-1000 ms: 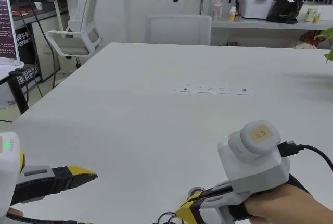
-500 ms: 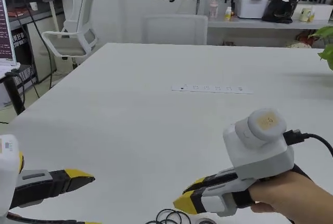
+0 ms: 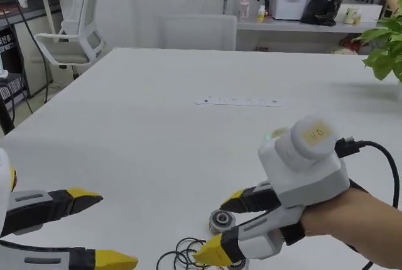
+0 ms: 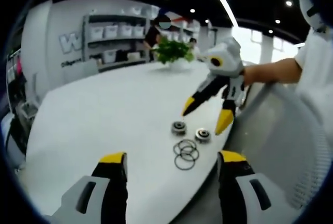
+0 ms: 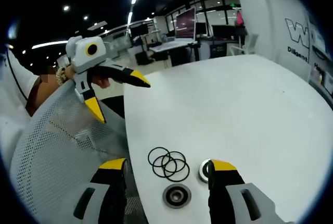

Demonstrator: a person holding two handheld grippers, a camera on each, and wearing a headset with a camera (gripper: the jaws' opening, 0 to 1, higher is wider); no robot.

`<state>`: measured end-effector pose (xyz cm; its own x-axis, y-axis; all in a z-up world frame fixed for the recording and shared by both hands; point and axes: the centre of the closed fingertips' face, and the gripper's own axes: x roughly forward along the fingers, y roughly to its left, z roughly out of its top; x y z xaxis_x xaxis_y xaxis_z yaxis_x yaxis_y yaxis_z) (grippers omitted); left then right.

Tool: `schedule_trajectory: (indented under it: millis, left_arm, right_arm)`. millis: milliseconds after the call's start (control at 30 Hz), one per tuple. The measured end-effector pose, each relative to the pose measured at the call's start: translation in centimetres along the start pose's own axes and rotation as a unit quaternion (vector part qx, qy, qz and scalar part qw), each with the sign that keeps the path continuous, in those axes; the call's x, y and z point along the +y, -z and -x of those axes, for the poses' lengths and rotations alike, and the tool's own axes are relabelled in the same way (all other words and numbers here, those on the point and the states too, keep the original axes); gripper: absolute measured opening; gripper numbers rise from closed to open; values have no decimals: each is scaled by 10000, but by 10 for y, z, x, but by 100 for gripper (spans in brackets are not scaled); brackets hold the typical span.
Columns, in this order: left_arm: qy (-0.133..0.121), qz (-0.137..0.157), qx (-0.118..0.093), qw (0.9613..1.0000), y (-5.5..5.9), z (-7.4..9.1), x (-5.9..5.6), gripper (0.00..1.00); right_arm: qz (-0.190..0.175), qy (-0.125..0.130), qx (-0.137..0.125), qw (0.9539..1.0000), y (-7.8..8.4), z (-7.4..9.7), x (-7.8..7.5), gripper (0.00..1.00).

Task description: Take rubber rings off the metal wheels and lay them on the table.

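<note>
Two small metal wheels lie near the table's front edge: one (image 3: 222, 220) (image 4: 179, 127) (image 5: 176, 196) shows whole, the other (image 4: 202, 134) (image 5: 204, 170) sits partly behind my right jaw. Beside them lies a loose cluster of black rubber rings (image 3: 181, 254) (image 4: 186, 153) (image 5: 167, 164), flat on the table. My right gripper (image 3: 212, 232) (image 4: 205, 121) (image 5: 166, 165) is open, its jaws standing wide just above the wheels and holding nothing. My left gripper (image 3: 107, 229) (image 4: 173, 157) (image 5: 123, 102) is open too, at the front left, off the table edge, pointing towards the rings.
The white table (image 3: 188, 138) stretches far ahead with a power strip (image 3: 237, 101) set in its middle. A grey mesh chair back (image 5: 57, 146) (image 4: 281, 130) stands against the front edge. A plant (image 3: 383, 44) overhangs the far right; an office chair (image 3: 72, 34) stands at the far left.
The right gripper's jaws have spread from nearly shut to wide open and lifted a little. The head camera has tipped down, so the wheel and rings now show.
</note>
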<state>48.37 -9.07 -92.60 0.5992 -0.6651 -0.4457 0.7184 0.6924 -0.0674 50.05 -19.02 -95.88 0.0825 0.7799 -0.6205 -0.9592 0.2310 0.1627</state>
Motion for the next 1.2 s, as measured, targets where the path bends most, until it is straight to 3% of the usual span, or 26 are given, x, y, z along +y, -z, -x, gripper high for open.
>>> schedule_trajectory:
  millis: [233, 467, 633, 767, 1000, 1200]
  left_arm:
    - [-51, 130, 31, 9999, 3, 2, 2, 76]
    - [-133, 122, 104, 9998, 7, 4, 2, 77]
    - [-246, 249, 109, 9993, 7, 7, 6, 83]
    - [-240, 300, 127, 9992, 9, 8, 4, 84]
    - [-407, 468, 92, 9980, 9, 10, 7, 85]
    - [-478, 558, 171, 9971, 13, 10, 7, 86]
  right_arm:
    - [110, 11, -109, 9999, 5, 27, 12, 74]
    - [24, 132, -206, 9997, 19, 51, 10, 82]
    - [-335, 402, -364, 9980, 33, 68, 1, 83]
    - [-709, 632, -570, 9938, 43, 82, -5, 84]
    - [-1357, 823, -388, 9866, 77, 92, -4, 88]
    - [-1377, 956, -459, 9848, 77, 91, -6, 90]
